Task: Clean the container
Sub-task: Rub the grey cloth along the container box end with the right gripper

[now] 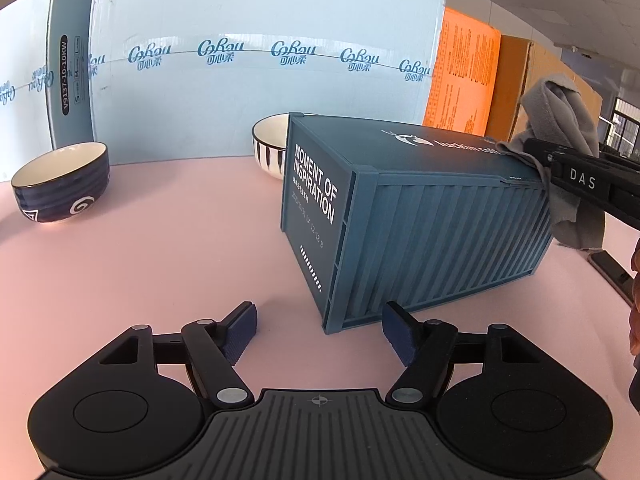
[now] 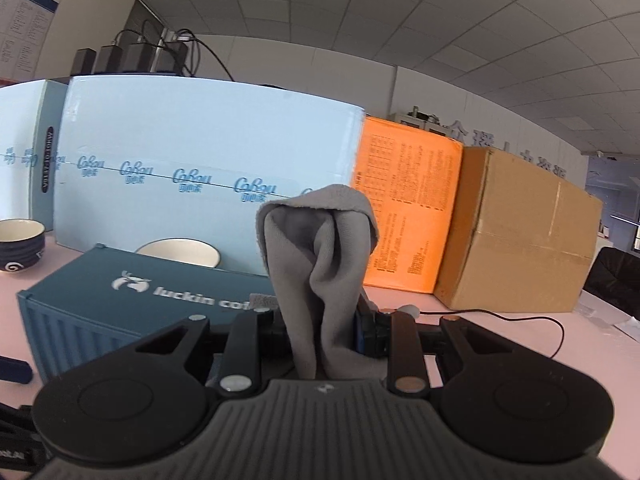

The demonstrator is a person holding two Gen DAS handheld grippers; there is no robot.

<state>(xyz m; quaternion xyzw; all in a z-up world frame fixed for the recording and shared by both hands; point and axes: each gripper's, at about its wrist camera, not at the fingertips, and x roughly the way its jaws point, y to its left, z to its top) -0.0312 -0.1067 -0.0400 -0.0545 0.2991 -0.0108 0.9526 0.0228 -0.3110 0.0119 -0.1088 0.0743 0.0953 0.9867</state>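
A dark teal box shaped like a shipping container (image 1: 420, 216) lies on the pink table (image 1: 140, 272); it also shows in the right wrist view (image 2: 132, 304). My left gripper (image 1: 320, 330) is open and empty, just in front of the container's near corner. My right gripper (image 2: 324, 332) is shut on a grey cloth (image 2: 320, 264), which stands up between the fingers. In the left wrist view that gripper (image 1: 536, 160) holds the cloth (image 1: 564, 128) against the container's far top end.
A dark blue bowl (image 1: 60, 182) sits at the left and a striped white bowl (image 1: 270, 148) behind the container. Light blue cartons (image 1: 260, 60), an orange box (image 1: 460, 76) and a brown carton (image 2: 516, 232) wall off the back. A black cable (image 2: 520, 320) lies at right.
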